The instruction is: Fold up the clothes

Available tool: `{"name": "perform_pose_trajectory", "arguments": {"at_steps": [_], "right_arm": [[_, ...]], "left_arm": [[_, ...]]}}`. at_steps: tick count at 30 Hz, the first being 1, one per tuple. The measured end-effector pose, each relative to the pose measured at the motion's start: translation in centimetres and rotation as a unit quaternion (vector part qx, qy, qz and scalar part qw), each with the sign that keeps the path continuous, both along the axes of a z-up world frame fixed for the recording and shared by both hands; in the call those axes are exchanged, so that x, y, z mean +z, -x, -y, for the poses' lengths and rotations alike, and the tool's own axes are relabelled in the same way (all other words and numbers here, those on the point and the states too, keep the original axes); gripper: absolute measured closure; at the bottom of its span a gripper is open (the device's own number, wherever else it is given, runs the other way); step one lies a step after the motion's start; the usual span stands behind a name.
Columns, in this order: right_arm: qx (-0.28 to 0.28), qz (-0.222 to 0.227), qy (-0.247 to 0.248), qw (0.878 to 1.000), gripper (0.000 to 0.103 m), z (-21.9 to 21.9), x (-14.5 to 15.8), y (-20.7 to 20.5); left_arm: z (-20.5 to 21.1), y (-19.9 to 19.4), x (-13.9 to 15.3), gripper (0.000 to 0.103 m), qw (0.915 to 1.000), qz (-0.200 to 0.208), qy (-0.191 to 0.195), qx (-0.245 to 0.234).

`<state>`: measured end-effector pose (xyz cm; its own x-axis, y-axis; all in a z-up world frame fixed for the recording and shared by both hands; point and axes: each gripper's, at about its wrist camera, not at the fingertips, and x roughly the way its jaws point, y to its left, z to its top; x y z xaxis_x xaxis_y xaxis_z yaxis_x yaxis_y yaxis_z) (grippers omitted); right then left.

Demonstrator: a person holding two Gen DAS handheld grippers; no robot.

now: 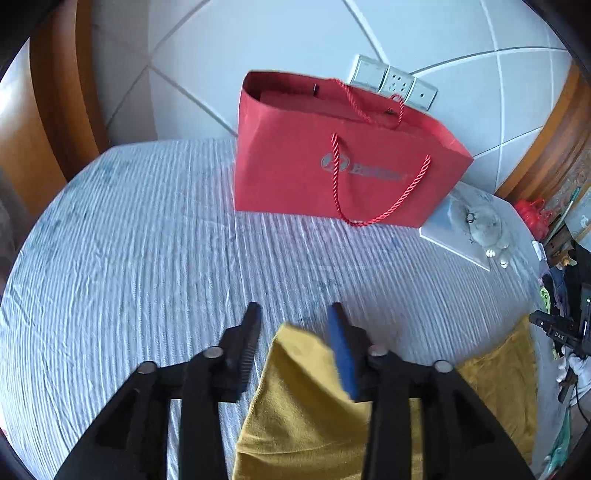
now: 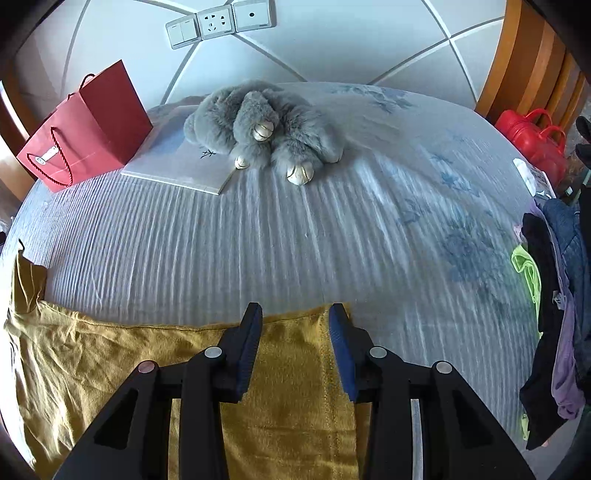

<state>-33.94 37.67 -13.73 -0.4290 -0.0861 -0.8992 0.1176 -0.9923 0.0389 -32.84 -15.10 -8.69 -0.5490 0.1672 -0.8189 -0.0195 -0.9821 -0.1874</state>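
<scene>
Mustard garment [image 2: 147, 369] is spread along the bed's [image 2: 295, 240] near edge, one corner lifted between the parted left claw [image 1: 293, 350], touched by one pad only, right claw [image 2: 295, 350] apart above the hem; slippage is risked.

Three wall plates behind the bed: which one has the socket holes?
The middle plate: several plug holes. The left plate is a two-rocker switch, the right plate shows one round hole.
</scene>
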Motion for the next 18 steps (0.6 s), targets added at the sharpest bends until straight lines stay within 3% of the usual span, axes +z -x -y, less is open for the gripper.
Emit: {"name": "perform_pose_trajectory", "arguments": {"at_steps": [1, 3, 9, 12, 14, 15, 16, 17, 18], "right_arm": [[-0.002, -0.001, 0.000, 1.000, 0.066, -0.4, 0.0, -0.1], [-0.006, 0.004, 0.003, 1.000, 0.066, -1.0, -0.4, -0.3], [-0.005, 0.018, 0.015, 1.000, 0.065, -1.4, -1.5, -0.4], [-0.001, 0.022, 0.002, 1.000, 0.054, -1.0, -1.9, -0.2], [0.004, 0.027, 0.000, 1.000, 0.053, -0.7, -2.2, 0.1], [0.010, 0.034, -0.004, 0.999, 0.054, -0.5, -2.6, 0.2], [0.016, 0.040, -0.023, 0.999, 0.063, -0.2, -2.9, 0.2], [0.027, 0.039, -0.049, 0.998, 0.066, 0.4, -2.9, 0.2], [0.040, 0.042, -0.052, 0.997, 0.089, 0.9, -2.9, 0.2]], "left_arm": [[0.4, -0.2, -0.1, 0.044, 1.0000, 0.000, 0.002, 0.003], [1.1, -0.5, -0.3, 0.043, 0.9999, 0.002, 0.009, 0.008], [0.0, -1.1, -4.9, 0.043, 0.9972, 0.056, 0.046, -0.016], [-1.6, -1.2, -7.0, 0.043, 0.9951, 0.073, 0.057, -0.034], [-2.5, -1.1, -7.9, 0.045, 0.9936, 0.083, 0.064, -0.043], [-2.9, -1.0, -8.2, 0.053, 0.9928, 0.085, 0.070, -0.046], [-3.2, -1.0, -8.5, 0.093, 0.9920, 0.088, 0.077, -0.048], [-3.5, -0.9, -8.6, 0.100, 0.9915, 0.088, 0.085, -0.046], [-3.7, -0.8, -8.7, 0.100, 0.9909, 0.087, 0.092, -0.044]]}}
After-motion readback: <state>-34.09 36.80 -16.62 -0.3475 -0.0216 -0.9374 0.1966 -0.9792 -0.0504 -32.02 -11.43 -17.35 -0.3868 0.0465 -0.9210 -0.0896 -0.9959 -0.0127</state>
